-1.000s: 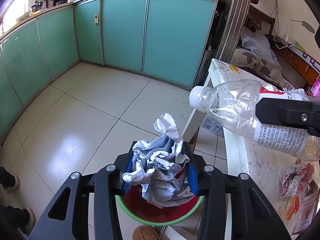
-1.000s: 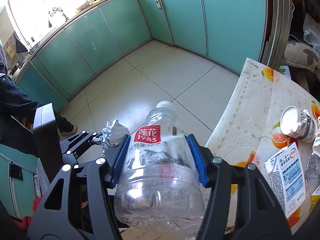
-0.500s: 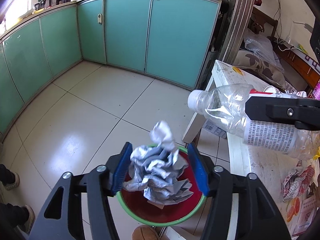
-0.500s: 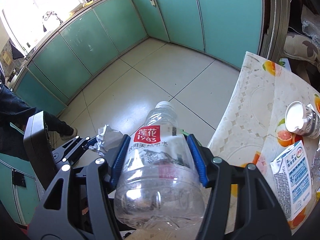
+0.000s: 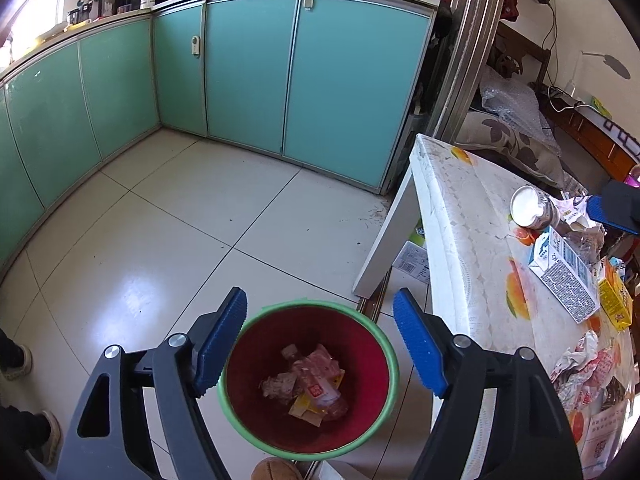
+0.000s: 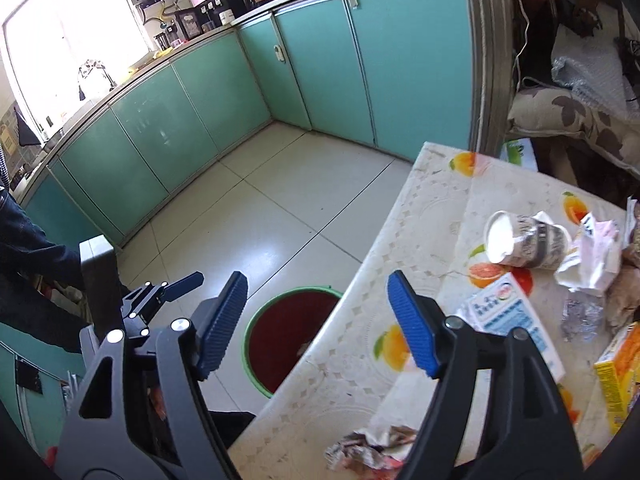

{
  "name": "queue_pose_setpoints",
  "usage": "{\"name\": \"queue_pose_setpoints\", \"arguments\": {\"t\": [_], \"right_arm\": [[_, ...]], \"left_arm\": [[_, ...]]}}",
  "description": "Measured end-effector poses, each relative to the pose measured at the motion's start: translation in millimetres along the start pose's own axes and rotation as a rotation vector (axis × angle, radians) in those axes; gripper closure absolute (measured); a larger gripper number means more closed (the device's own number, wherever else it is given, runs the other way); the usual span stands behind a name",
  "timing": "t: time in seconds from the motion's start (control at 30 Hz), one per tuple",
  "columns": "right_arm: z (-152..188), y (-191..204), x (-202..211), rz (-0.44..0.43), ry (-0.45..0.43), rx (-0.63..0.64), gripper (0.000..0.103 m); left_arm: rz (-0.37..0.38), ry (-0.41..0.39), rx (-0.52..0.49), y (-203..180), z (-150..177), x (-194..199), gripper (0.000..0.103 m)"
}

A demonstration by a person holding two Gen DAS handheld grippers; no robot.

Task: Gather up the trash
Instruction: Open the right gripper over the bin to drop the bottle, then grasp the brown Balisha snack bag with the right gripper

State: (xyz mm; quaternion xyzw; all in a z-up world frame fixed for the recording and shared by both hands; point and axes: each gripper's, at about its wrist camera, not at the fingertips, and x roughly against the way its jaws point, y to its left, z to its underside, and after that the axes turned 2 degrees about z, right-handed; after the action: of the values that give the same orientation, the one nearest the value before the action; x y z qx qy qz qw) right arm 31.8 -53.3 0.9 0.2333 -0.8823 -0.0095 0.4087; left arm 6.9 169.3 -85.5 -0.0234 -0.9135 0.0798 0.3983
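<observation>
A red bin with a green rim (image 5: 240, 364) stands on the floor beside the table; a plastic bottle (image 5: 320, 388), crumpled paper and wrappers lie inside. My left gripper (image 5: 320, 340) is open and empty directly above the bin. My right gripper (image 6: 318, 320) is open and empty over the table's edge, with the bin (image 6: 256, 320) below it. On the table (image 6: 420, 208) lie a tipped paper cup (image 6: 524, 240), a milk carton (image 6: 508, 320), a yellow box (image 6: 620, 372) and crumpled wrappers (image 6: 372, 448).
Teal cabinets (image 5: 248, 80) line the far walls across a tiled floor (image 5: 160, 220). The left gripper shows in the right wrist view (image 6: 160, 292). A person's shoes (image 5: 16, 360) are at the left. Cardboard boxes (image 5: 408, 260) sit under the table.
My left gripper opened and the crumpled paper dropped into the bin. My right gripper opened too; the plastic bottle left it and now lies in the bin.
</observation>
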Motion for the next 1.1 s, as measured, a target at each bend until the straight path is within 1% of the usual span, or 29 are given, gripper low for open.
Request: {"name": "queue_pose_setpoints", "arguments": {"t": [0.13,0.27,0.33,0.43,0.53,0.63,0.8,0.87,0.93,1.0,1.1], "right_arm": [[15.2,-25.6,49.6,0.106,-0.069,0.024,0.028],[40.1,-54.5,87.0,0.212,-0.093,0.018,0.026],[61.8,-68.7,102.9,0.261,-0.094,-0.004,0.025],[94.9,-84.2,119.4,0.302,-0.095,-0.058,0.024],[130.1,-99.5,132.8,0.389,-0.085,-0.112,0.024],[161.3,-111.6,142.6,0.393,-0.048,-0.166,0.024],[196.5,-122.9,144.5,0.403,0.045,-0.173,0.024],[205.0,-128.0,138.6,0.383,0.082,-0.179,0.024],[207.6,-125.3,133.4,0.359,0.096,-0.169,0.023],[207.1,-121.8,126.7,0.352,0.105,-0.142,0.019],[204.4,-117.8,114.2,0.350,0.130,-0.096,0.019]], "left_arm": [[0.033,-0.008,-0.028,-20.9,-2.1,1.4,0.030],[0.088,-0.014,-0.059,-46.4,-3.3,4.9,0.029],[0.125,-0.021,-0.082,-60.0,-3.5,9.1,0.024],[0.177,-0.038,-0.141,-84.5,-0.4,19.7,0.023],[0.216,-0.058,-0.212,-107.7,4.0,30.4,0.021],[0.278,-0.061,-0.259,-123.8,8.1,40.0,0.021],[0.475,-0.023,-0.321,-148.9,18.5,64.2,0.019],[0.534,-0.018,-0.364,-163.2,28.4,76.1,0.017],[0.574,-0.004,-0.404,-176.1,41.5,87.2,0.016],[0.590,0.020,-0.434,-188.6,57.5,94.0,0.016],[0.603,0.061,-0.504,-204.9,84.0,102.0,0.016]]}}
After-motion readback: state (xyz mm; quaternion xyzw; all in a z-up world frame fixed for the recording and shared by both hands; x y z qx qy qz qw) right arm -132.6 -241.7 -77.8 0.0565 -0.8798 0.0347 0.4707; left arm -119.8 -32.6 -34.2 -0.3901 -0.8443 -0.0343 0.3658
